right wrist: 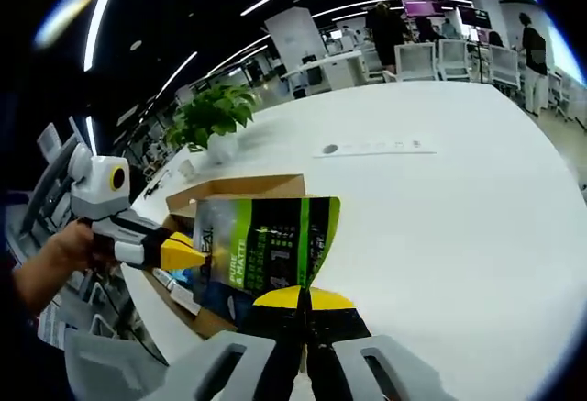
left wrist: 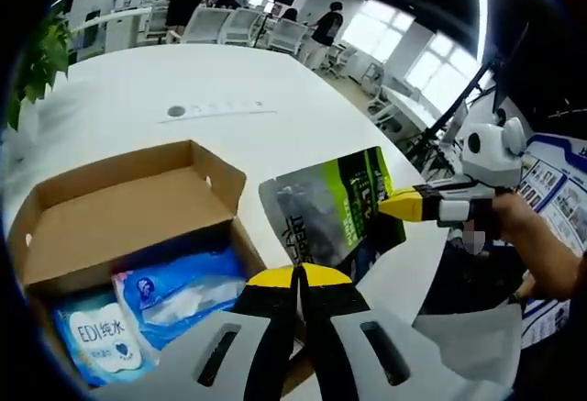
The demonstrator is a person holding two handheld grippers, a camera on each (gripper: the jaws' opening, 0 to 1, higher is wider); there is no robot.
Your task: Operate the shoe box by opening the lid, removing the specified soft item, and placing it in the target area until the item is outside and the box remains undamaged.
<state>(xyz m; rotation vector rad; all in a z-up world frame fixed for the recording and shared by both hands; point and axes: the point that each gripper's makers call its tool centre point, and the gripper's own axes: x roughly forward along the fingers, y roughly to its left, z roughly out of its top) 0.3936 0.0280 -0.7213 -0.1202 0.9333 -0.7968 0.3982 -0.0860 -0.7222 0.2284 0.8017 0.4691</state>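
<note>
An open brown cardboard shoe box (left wrist: 110,227) lies on the white table, its lid flap folded back. Inside lie a blue plastic pack (left wrist: 188,291) and a light blue wipes pack (left wrist: 96,337). A green and black soft pouch (left wrist: 326,204) hangs in the air just right of the box, with my right gripper (left wrist: 394,206) shut on its edge. In the right gripper view the pouch (right wrist: 266,240) rises from my right gripper (right wrist: 303,298) in front of the box (right wrist: 238,187). My left gripper (left wrist: 298,277) is shut at the box's near wall; I cannot tell if it pinches the wall. It also enters beside the box as the left gripper (right wrist: 188,252).
The round white table (right wrist: 440,217) stretches wide beyond the box, with a small grey disc (left wrist: 176,111) on it. A potted plant (right wrist: 215,112) stands at the table's edge behind the box. Office chairs (left wrist: 229,25) and standing people are far behind.
</note>
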